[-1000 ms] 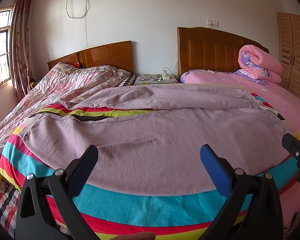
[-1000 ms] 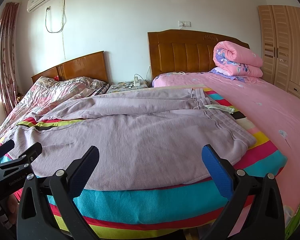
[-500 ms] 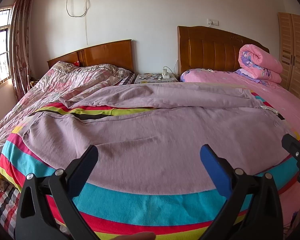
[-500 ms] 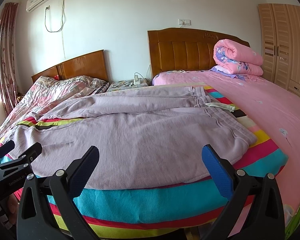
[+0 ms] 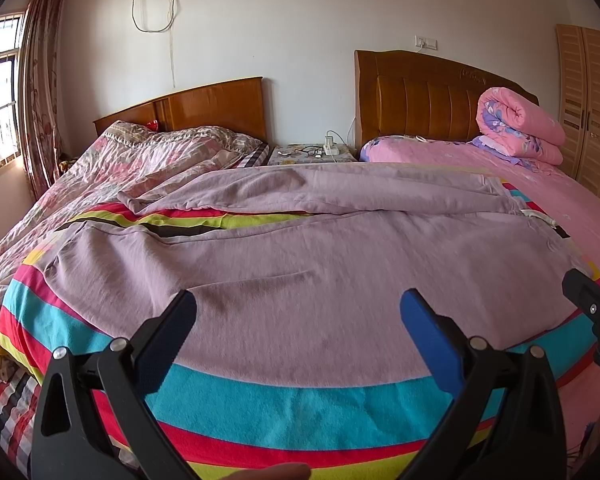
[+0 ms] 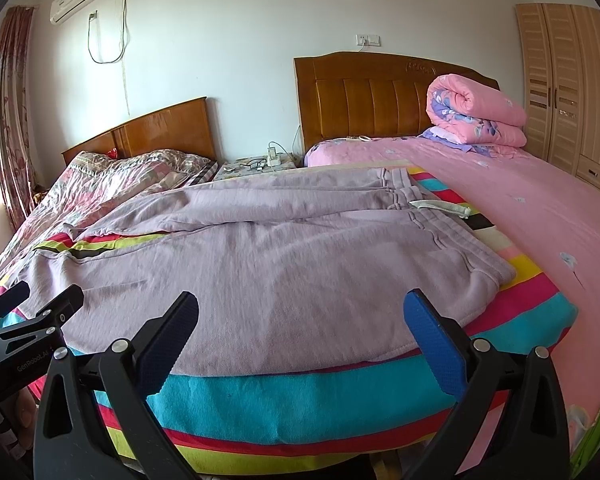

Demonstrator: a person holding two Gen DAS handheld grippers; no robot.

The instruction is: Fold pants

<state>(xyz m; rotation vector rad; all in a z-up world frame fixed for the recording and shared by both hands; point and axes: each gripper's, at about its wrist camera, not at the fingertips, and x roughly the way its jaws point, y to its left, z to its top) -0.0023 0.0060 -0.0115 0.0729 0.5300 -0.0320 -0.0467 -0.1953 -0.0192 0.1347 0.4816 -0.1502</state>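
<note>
Lilac pants [image 6: 260, 264] spread flat on striped blanket [image 6: 300, 400], waistband right. Left gripper [image 5: 298, 312] and right gripper [image 6: 300, 312] spread wide, empty (soft, limp fleece; best pinched at near hem and waistband corners).

pants [image 6: 268, 256] lie spread on a striped blanket [image 6: 300, 400], waistband right, nightstand [image 6: 256, 166] behind between two beds.

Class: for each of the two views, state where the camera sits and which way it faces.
Left wrist: on the left gripper, facing the pants' legs; a fingertip shows.
Right wrist: on the right gripper, facing their waistband.
Shared: pants, striped blanket, both headboards, each other's gripper.
</note>
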